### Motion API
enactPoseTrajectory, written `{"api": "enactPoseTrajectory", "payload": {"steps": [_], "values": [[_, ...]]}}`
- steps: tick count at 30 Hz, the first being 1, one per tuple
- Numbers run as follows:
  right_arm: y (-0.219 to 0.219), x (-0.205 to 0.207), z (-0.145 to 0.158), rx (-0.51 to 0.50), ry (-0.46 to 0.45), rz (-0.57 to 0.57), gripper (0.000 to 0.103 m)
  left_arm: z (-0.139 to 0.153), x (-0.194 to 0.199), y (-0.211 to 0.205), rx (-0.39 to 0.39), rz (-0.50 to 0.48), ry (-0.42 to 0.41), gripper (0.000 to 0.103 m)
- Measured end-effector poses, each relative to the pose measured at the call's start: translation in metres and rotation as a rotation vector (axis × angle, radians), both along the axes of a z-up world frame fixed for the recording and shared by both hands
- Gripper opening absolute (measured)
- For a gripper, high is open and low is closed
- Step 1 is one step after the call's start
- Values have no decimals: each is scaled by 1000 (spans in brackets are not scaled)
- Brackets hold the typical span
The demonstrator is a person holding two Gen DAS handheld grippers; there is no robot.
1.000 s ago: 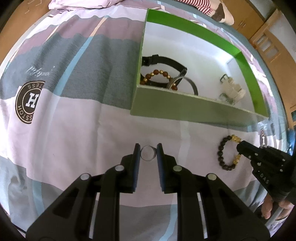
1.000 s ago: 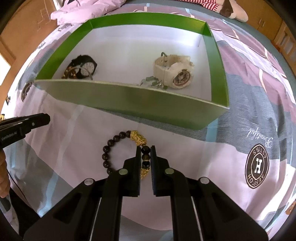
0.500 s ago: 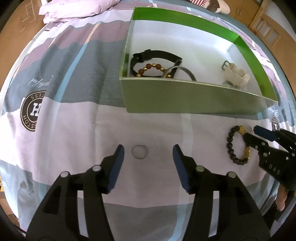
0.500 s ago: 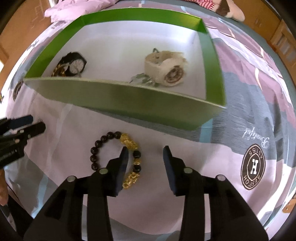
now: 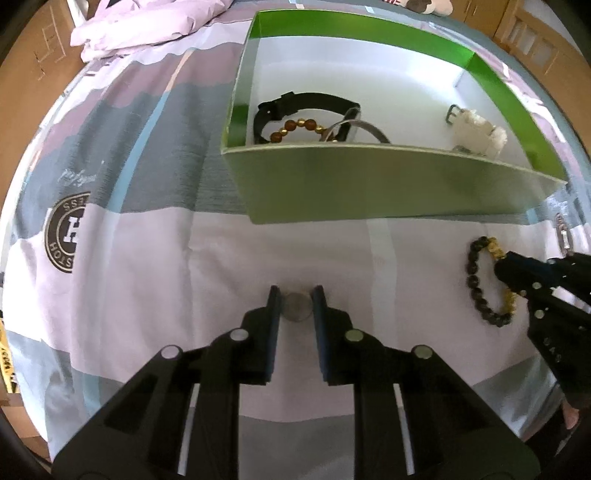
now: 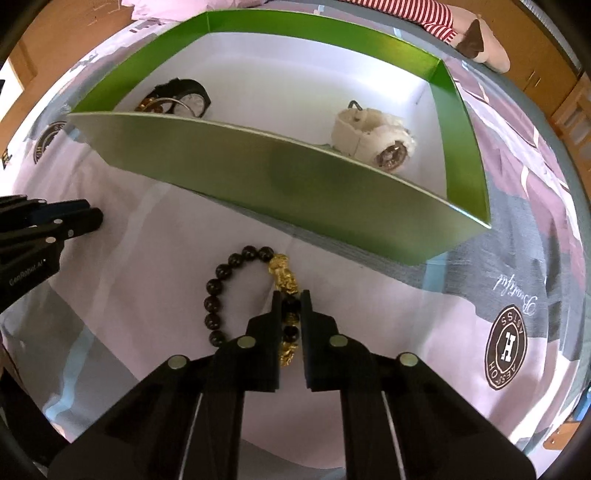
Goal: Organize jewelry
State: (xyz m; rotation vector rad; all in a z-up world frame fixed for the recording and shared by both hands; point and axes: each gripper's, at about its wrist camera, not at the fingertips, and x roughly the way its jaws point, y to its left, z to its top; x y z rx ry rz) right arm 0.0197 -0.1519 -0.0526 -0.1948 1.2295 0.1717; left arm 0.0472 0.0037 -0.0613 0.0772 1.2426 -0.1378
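Right now my left tongs [image 5: 296, 295] sit low on the bedsheet [image 5: 147, 280] with both pads pressed against a small silver ring [image 5: 296, 307], gripping it where it lies on the pale stripe just short of the green box [image 5: 369, 184]. My right tongs [image 6: 289, 299] are closed on the black-and-gold bead bracelet [image 6: 221, 273], pinching the stretch just below its gold charm, while the rest of the loop rests flat on the sheet, near the box's front wall. From the left wrist camera I see the same bracelet off to the right with the other tool's tips over it. Inside the box, on its white floor, a black watch [image 6: 188, 96] lies at the left end, tangled with an amber bead bracelet [image 5: 299, 127] and a thin metal bangle [image 5: 360, 127]; a white watch [image 6: 373, 134] lies well apart at the right end. Printed on the sheet I can read a round brown badge [image 6: 508, 349] with a large "H" and lettering around it that looks like "HOSSTON", though I cannot make it all out, and beside it a cursive "Beautiful". On the side of the left tool, seen from the right wrist camera, white lettering reads "GenRobot.AI". A rumpled lilac duvet [image 5: 147, 27] lies beyond the box.
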Motion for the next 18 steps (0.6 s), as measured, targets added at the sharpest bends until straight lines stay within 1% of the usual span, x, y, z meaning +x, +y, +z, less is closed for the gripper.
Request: {"api": "enactPoseTrajectory", "payload": {"steps": [2,8,11,14,18], "values": [[-3,-1,6,30,-2,-3,9,6,1,0,-27,-2,-8,17],[-12,-5,26,92,-35,5,9,40,-4,2,-94,-9,-64,17],[-20,-4,36,118,-52,3,9,52,-11,1,-101,-18,-87,17],[-19,-2,53,158,-87,8,9,62,-15,-2,-114,-29,-107,17],[-22,-3,78,213,-160,22,9,76,-20,-4,-125,-44,-133,17]]}}
